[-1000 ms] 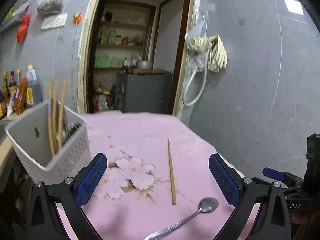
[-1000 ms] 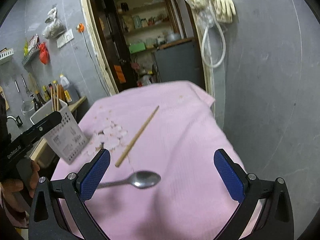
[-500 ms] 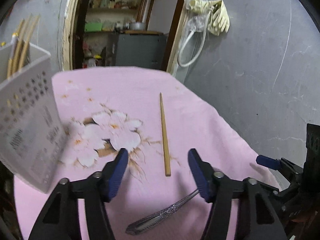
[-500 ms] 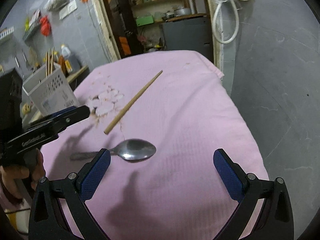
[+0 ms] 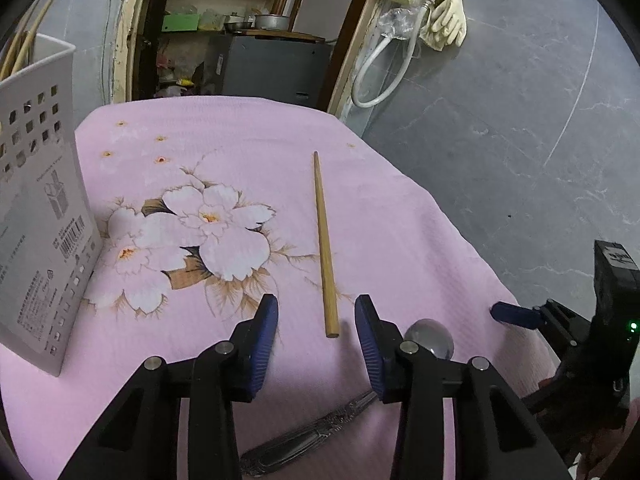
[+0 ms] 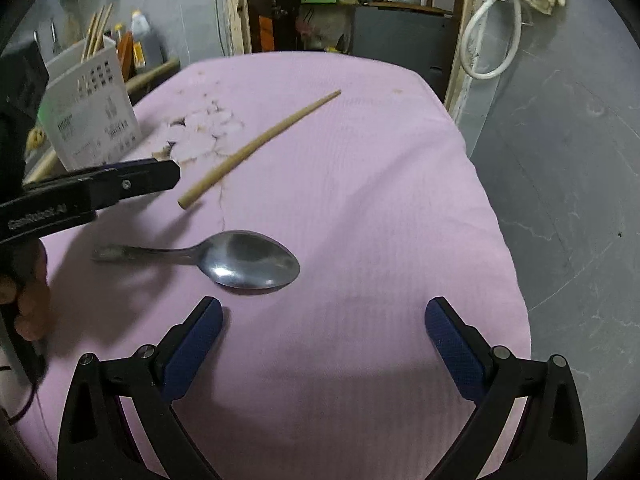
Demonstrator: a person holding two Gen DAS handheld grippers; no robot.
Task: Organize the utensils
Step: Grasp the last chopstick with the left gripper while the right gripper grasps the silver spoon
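Chopstick: one, wooden, lying loose on the pink cloth, thick end toward the left gripper. That end lies just ahead of the gap between the blue pads, which are closing; neither pad touches it.

Spoon: metal, bowl up, flat on the cloth, nearer the cameras than the chopstick and apart from it. The right wrist view shows it whole, handle pointing left. The left wrist view shows only part of the bowl behind the right-hand finger and the ornate handle below the gripper.

Right gripper: jaws wide apart, nothing between them, hovering over bare cloth just short of the spoon bowl. In the left wrist view only one blue tip of it shows at the right edge.

Bin: white, perforated, labelled, standing on the cloth at the left, beside the printed flowers. More chopsticks stand upright in it, best seen in the right wrist view.

Hand: seen only in the right wrist view, at the left edge, gripping the left tool's handle.
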